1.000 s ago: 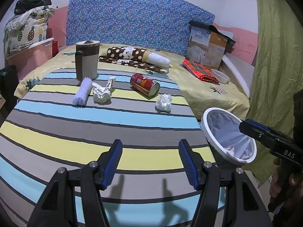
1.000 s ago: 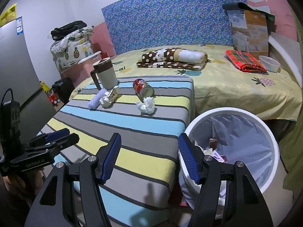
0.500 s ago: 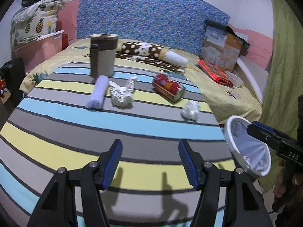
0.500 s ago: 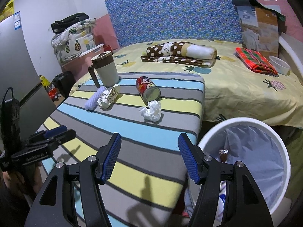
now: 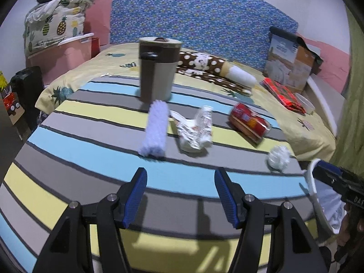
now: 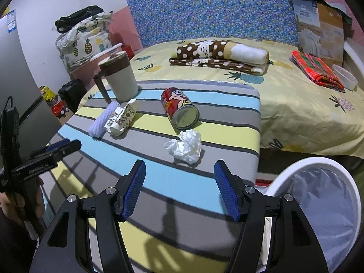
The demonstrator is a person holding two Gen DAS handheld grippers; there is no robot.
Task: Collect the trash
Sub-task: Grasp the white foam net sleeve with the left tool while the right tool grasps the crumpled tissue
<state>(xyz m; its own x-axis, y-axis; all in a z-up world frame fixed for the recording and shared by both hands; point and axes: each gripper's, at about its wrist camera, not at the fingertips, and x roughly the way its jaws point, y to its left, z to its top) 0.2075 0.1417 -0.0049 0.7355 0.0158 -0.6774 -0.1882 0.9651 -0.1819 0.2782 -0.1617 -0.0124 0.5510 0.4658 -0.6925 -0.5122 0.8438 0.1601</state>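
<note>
On the striped board lie a crumpled white tissue, a red can on its side, a crushed printed wrapper and a pale fuzzy roll. My right gripper is open just short of the tissue, with nothing between its blue pads. My left gripper hovers open and empty over the board, short of the roll and wrapper. The can and tissue lie to its right. A white lined bin stands at the board's right.
A lidded beige and brown mug stands at the board's far left corner. Behind is a bed with a folded dotted blanket, red plaid cloth, a bowl and a box. Storage bins and bedding are stacked far left.
Both grippers moved forward over the board toward the litter, which now looks larger and nearer. The bin slid toward the right edge of both views. Both jaws kept the same width.
</note>
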